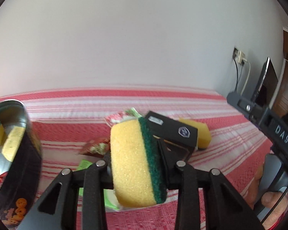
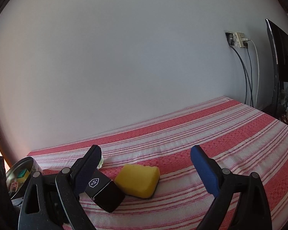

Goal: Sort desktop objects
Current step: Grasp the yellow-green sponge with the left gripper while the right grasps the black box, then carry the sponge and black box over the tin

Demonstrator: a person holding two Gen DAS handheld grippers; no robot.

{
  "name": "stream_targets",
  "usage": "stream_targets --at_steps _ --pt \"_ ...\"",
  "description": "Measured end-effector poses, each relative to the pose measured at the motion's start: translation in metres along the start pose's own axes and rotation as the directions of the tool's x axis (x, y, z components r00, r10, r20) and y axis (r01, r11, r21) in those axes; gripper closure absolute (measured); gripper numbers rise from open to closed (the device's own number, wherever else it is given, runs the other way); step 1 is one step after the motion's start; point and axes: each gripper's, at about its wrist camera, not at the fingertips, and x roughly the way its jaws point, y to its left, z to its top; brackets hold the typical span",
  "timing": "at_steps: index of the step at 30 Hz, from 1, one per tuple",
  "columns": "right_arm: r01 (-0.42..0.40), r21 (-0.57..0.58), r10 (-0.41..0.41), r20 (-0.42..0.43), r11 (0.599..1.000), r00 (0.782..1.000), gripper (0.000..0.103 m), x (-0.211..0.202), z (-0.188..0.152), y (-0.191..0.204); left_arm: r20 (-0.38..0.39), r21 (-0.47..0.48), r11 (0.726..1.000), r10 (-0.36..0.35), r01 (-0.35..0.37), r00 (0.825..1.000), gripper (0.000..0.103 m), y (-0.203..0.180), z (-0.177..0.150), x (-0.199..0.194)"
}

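Left wrist view shows my left gripper (image 1: 138, 159) clamped on a yellow-and-green sponge (image 1: 136, 161), held upright above the striped table (image 1: 220, 153), its long axis running along the fingers. The metal tin (image 1: 19, 134), already holding sponges, sits close on the left, so I judge a leftward carry comes next. My right gripper (image 2: 146, 164) is spread wide, empty, facing the loose yellow sponge (image 2: 138, 180) beside the black box (image 2: 103, 193).
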Motion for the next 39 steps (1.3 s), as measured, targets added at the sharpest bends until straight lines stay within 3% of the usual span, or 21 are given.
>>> stream_targets --at_steps 3,5,10,13,17,19,21,22,26,31,34,39 --pt "-0.074 -0.053 0.073 -0.018 0.996 0.997 0.007 0.003 -0.004 0.014 0.129 -0.029 0.994 0.113 -0.110 0.985 0.070 0.013 0.005 -0.020" --pt "-0.105 -0.126 0.098 -0.056 0.986 0.994 0.007 0.011 -0.008 0.031 0.163 -0.060 0.982 0.186 -0.178 0.969 0.070 0.021 0.006 -0.025" --pt "-0.153 -0.294 0.097 -0.196 0.944 0.976 0.007 0.043 -0.020 0.071 0.141 -0.102 0.974 0.214 -0.201 0.967 0.070 0.037 0.007 -0.025" --pt "-0.156 -0.380 0.053 -0.268 0.912 0.962 0.007 0.069 -0.024 0.088 0.142 -0.094 0.972 0.228 -0.216 0.963 0.070 0.034 0.005 -0.026" --pt "-0.237 -0.358 0.078 -0.406 0.903 0.911 0.009 0.094 -0.031 0.093 0.132 -0.085 0.972 0.230 -0.220 0.964 0.069 0.034 0.005 -0.024" --pt "-0.240 -0.353 0.070 -0.432 0.904 0.899 0.018 0.098 -0.033 0.091 0.126 -0.079 0.972 0.231 -0.222 0.965 0.069 0.031 0.005 -0.021" --pt "-0.258 -0.331 0.088 -0.451 0.908 0.888 0.046 0.100 -0.033 0.089 0.125 -0.079 0.972 0.232 -0.223 0.965 0.069 0.031 0.005 -0.020" --pt "-0.256 -0.318 0.090 -0.455 0.913 0.886 0.053 0.100 -0.032 0.086 0.123 -0.081 0.971 0.232 -0.224 0.965 0.069 0.032 0.005 -0.020" --pt "-0.233 -0.221 0.137 -0.377 0.947 0.916 0.053 0.078 -0.026 0.066 0.109 -0.098 0.973 0.218 -0.208 0.970 0.069 0.038 0.003 -0.019" --pt "-0.218 -0.111 0.187 -0.240 0.970 0.953 0.053 0.044 -0.017 0.049 0.124 -0.047 0.974 0.228 -0.223 0.966 0.069 0.024 0.001 -0.018" --pt "-0.201 -0.123 0.175 -0.194 0.972 0.965 0.053 0.034 -0.018 0.059 0.134 -0.021 0.972 0.237 -0.236 0.962 0.069 0.021 0.000 -0.019" --pt "-0.187 -0.269 0.151 -0.149 0.945 0.977 0.052 0.019 -0.025 0.088 0.144 -0.028 0.970 0.244 -0.243 0.959 0.069 0.022 0.000 -0.021"
